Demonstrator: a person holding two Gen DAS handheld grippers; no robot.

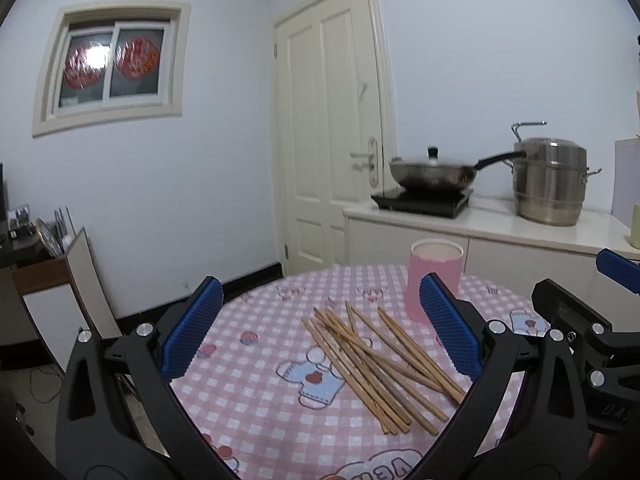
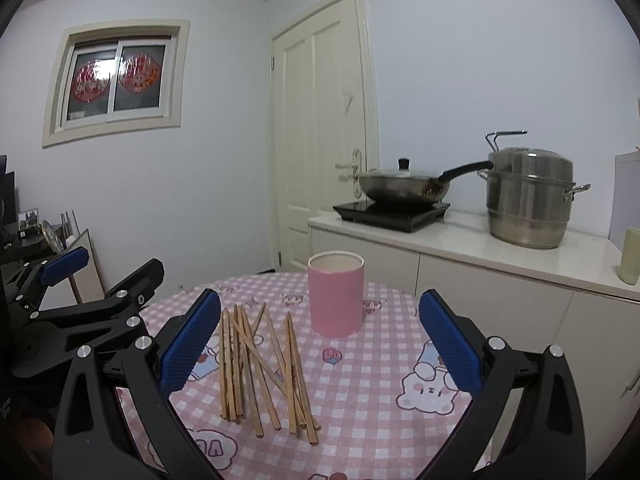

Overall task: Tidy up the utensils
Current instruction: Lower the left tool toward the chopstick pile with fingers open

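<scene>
Chopsticks: loose bundle of long light-brown wooden chopsticks [image 2: 260, 368], lying flat and criss-crossed on the round table, tips fanned toward the far side.
Holder: tall pink cylindrical cup [image 2: 335, 294], upright, top open, just beyond the sticks and slightly right of them; apart from the pile, not touching.
Table: pink-and-white checked cloth with cartoon bears [image 2: 372, 420], sticks near its middle.
Left gripper [image 1: 320, 332]: blue-padded fingers spread wide, nothing between them, hovering over the pile with the sticks framed in the gap.
Right gripper [image 2: 320, 340]: released too, jaws wide apart, gripping nothing, above the near table edge.
Backdrop: dark wok with lid [image 2: 404, 188] on a black hob; steel steamer pot [image 2: 528, 196] beside it on the white counter.
</scene>
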